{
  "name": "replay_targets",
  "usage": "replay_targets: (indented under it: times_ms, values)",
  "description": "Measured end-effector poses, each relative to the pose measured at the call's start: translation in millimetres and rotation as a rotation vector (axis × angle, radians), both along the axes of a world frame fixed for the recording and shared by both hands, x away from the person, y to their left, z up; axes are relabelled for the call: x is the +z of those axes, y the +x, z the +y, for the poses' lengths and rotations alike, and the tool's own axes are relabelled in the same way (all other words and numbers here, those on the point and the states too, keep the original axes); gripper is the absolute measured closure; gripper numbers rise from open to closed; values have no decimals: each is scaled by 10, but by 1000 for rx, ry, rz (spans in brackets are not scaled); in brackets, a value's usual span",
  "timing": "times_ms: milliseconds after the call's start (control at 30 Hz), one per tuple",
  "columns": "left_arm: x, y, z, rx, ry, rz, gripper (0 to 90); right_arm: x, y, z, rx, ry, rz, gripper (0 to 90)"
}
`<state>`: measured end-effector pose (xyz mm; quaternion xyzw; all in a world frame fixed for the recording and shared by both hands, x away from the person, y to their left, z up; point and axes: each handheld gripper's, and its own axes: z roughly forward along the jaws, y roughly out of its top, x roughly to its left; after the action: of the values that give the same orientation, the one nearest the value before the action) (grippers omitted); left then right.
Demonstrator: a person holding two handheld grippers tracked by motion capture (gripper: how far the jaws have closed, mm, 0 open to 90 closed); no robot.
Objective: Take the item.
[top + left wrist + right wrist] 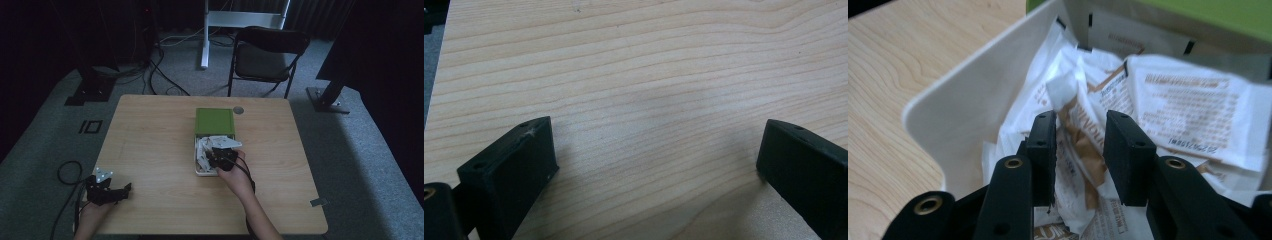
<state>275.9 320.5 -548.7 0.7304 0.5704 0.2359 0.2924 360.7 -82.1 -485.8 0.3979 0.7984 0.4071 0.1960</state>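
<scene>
I see right claw [1079,145] clenched on a crumpled white-brown sachet [1083,125] in the white tray [973,95]; left claw [649,165] released over bare worktop [649,65].

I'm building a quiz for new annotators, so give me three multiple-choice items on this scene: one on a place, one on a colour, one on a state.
1. Where is the right gripper?
A. Over the white tray of packets
B. At the table's far left corner
C. On the chair

2. What colour is the lid at the tray's far end?
A. Red
B. Green
C. Blue

3. How do the left gripper's jaws stand?
A. Shut on a packet
B. Shut on a cable
C. Wide apart over bare wood

Answers:
1 A: the high view shows it at the tray, and its own view looks onto the packets inside.
2 B: the lid is green in the high view.
3 C: in the left gripper view there is bare table between the jaws.
</scene>
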Motion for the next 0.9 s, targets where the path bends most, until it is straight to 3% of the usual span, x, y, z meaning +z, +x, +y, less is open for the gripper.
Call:
replay_targets:
  times_ms: [133,267,467,900]
  values:
    - [0,0,0,0,0,0,33,-55,11,-9,-2,8,9,663]
    - [0,0,0,0,0,0,32,-34,7,-26,2,4,10,739]
    - [0,0,0,0,0,0,33,78,-27,-97,18,19,-2,847]
    - [0,0,1,-1,1,0,33,346,-119,-200,65,42,-49,873]
